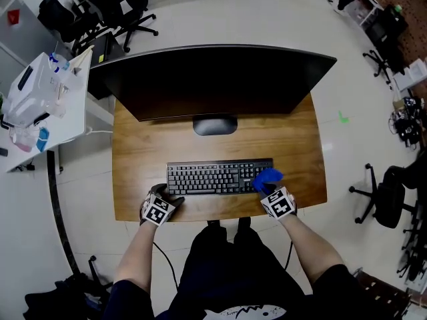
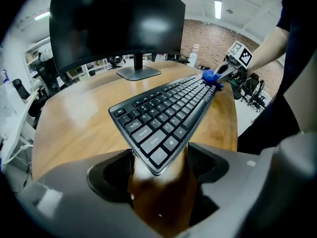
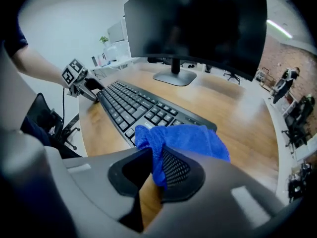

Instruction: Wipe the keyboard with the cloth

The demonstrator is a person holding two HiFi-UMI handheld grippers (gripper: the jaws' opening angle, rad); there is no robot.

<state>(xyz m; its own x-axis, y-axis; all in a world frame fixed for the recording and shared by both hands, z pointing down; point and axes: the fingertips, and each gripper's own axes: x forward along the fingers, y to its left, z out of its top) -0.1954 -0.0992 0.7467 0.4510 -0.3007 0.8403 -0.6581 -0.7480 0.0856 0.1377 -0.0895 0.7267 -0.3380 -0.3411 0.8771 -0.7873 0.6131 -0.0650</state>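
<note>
A black keyboard (image 1: 220,177) lies near the front edge of the wooden desk (image 1: 140,145). My left gripper (image 1: 165,195) is at the keyboard's front left corner. In the left gripper view that corner (image 2: 158,155) sits wedged between the jaws of the left gripper (image 2: 158,171), touching both. My right gripper (image 1: 270,189) is shut on a blue cloth (image 1: 268,177), which rests on the keyboard's right end. In the right gripper view the cloth (image 3: 185,140) bunches between the jaws of the right gripper (image 3: 156,171) and covers the nearest keys (image 3: 133,108).
A wide dark monitor (image 1: 213,79) on an oval foot (image 1: 215,125) stands behind the keyboard. A white side table (image 1: 67,122) with a machine and bottles is at the left. Office chairs (image 1: 127,12) stand beyond the desk and at the right.
</note>
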